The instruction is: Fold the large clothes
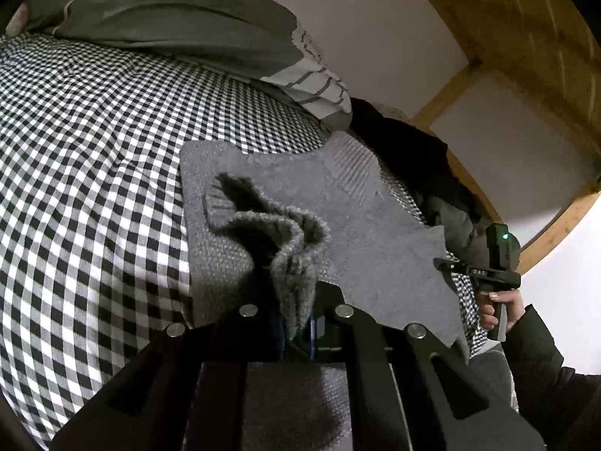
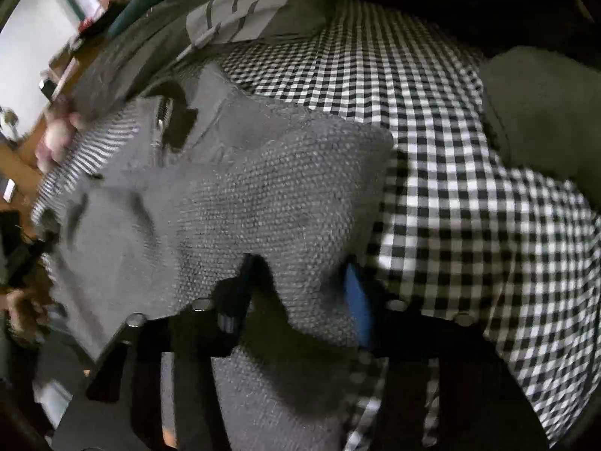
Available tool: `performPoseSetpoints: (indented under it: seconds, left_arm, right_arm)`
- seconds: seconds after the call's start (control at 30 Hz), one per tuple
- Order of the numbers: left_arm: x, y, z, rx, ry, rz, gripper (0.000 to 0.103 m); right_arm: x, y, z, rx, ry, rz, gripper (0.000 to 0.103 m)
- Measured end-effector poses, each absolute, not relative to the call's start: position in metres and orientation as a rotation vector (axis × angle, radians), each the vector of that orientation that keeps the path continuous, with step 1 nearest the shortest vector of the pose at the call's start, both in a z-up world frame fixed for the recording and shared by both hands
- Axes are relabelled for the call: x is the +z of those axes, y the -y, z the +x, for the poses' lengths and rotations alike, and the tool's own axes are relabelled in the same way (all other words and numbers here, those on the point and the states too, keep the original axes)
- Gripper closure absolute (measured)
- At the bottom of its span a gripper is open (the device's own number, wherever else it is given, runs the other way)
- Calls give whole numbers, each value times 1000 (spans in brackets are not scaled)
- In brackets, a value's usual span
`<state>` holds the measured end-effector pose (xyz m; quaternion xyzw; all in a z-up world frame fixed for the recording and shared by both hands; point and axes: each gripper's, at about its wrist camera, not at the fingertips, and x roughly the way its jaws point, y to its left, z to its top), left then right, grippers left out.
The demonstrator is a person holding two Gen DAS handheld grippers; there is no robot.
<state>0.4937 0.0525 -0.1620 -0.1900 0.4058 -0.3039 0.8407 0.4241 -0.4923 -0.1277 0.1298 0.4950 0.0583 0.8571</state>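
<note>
A grey knit sweater lies partly folded on a black-and-white checked bedsheet. My left gripper is shut on a bunched fold of the sweater, which rises between its fingers. The right gripper shows in the left wrist view at the sweater's right edge, held by a hand. In the right wrist view my right gripper stands wide over the sweater, with knit fabric draped between its fingers; a blue pad shows on the right finger. The view is blurred.
A green duvet and a striped pillow lie at the head of the bed. Dark clothes lie along the wooden bed frame. A green cushion lies on the sheet at the right.
</note>
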Motion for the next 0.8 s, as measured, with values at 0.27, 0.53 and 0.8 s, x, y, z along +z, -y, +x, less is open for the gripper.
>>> performPoseSetpoints:
  seconds: [0.27,0.53,0.8]
  left_arm:
    - [-158,-8,471,-684,-853,-304,93]
    - [-182,-20,475,-564,-908,-401,90]
    - [-131,-8,437,-512,-785,-136,52]
  right_arm:
    - [-108,578,411,93,-878,603,93]
    - [-138,567,431,-9,-974,474,67]
    - [-63,515,351,-17,-788,15,15]
